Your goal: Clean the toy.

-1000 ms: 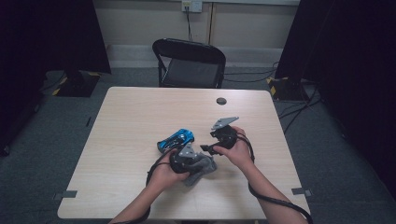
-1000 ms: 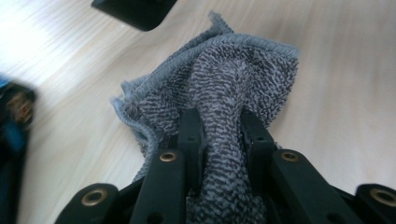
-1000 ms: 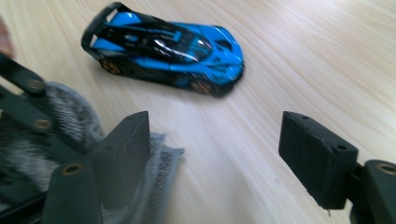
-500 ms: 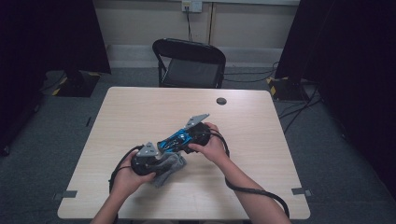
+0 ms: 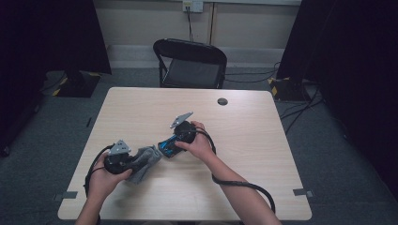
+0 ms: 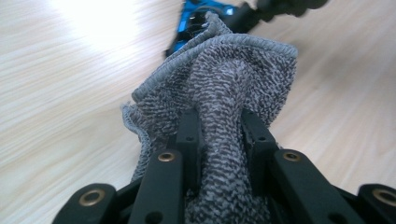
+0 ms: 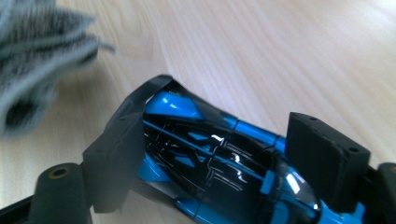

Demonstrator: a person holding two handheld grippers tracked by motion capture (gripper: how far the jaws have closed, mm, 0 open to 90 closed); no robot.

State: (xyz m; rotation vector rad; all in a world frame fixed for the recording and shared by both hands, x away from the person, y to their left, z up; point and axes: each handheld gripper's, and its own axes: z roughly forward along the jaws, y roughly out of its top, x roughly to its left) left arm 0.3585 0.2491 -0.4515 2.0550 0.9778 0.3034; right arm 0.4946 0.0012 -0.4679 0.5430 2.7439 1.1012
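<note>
A shiny blue and black toy car [image 5: 167, 148] lies on the wooden table [image 5: 263, 140]. My right gripper [image 5: 170, 144] reaches over it from the right. In the right gripper view the car [image 7: 210, 158] lies lengthwise between the jaws of the right gripper [image 7: 231, 105]; these have just been opening and stand wide beside it. My left gripper [image 5: 141, 161] is shut on a bunched grey knitted cloth [image 5: 146, 160] left of the car. In the left gripper view the cloth [image 6: 233, 84] rises from the left gripper [image 6: 219, 121], with the car [image 6: 196, 18] just beyond.
A small black round disc [image 5: 222, 101] lies near the table's far edge. A black folding chair [image 5: 192, 65] stands behind the table. Black cables trail from both grippers across the near part of the table.
My left hand has carried the cloth to the left, away from the car. My right gripper has moved left onto the car and now straddles it.
</note>
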